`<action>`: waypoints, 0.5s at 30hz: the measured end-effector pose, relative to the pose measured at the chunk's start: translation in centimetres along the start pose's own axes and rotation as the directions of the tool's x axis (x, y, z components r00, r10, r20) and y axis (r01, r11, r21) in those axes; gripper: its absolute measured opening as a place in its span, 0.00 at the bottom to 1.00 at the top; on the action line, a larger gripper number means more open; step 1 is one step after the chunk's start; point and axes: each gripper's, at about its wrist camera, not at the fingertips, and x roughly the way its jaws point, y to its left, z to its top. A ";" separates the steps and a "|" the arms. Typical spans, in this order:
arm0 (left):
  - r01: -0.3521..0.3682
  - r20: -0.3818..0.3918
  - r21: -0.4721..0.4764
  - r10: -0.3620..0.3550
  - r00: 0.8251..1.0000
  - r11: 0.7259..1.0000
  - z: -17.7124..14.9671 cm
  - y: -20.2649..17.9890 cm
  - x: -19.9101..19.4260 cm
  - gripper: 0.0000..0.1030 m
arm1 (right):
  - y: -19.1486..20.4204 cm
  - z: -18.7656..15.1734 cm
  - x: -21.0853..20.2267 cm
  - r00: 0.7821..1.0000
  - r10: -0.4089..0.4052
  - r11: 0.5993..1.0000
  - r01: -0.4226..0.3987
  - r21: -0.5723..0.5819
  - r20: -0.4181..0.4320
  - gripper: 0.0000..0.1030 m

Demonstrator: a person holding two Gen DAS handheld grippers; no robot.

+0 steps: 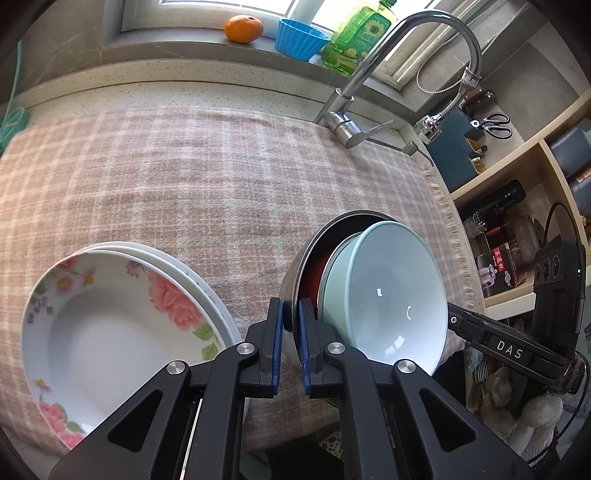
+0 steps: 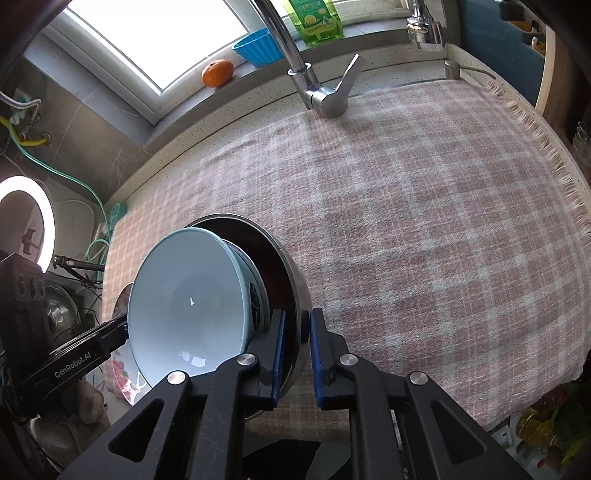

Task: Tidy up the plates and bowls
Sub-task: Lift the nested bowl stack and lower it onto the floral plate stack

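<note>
Mid-carry: left gripper (image 1: 291, 345) and right gripper (image 2: 297, 356) both clamp steel bowl (image 1: 295, 291) rim, blue bowls (image 1: 391, 295) nested inside; next, set down at 3 o'clock of plates (image 1: 110, 325)

Steel bowl (image 1: 295, 280) is mostly hidden in the left view behind the pale bowl (image 1: 388, 295) nested in it and the left gripper (image 1: 291, 332), whose blue pads cover the rim where they meet it; the red inner wall shows only as a sliver, and what lies between pale bowl and steel bowl cannot be resolved. Floral plate (image 1: 110, 325) is cut at its lower edge by the gripper linkage, and the plates under it show only as rim arcs, count unclear. In the right view the same plate (image 2: 123, 295) is a sliver behind the pale bowl (image 2: 184, 306), and the bottle (image 2: 314, 18) label is too small to read.
</note>
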 end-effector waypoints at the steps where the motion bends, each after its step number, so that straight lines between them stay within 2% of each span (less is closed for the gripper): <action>1: 0.001 0.007 -0.003 -0.001 1.000 1.000 0.0 0.1 -0.3 0.06 | 0.3 0.1 -0.2 1.000 0.002 1.000 -0.002 -0.005 0.001 0.11; 15: -0.023 0.111 -0.061 0.030 0.993 0.998 -0.1 2.5 -5.5 0.06 | 5.9 1.0 -1.5 0.999 0.047 0.993 -0.045 -0.108 0.019 0.11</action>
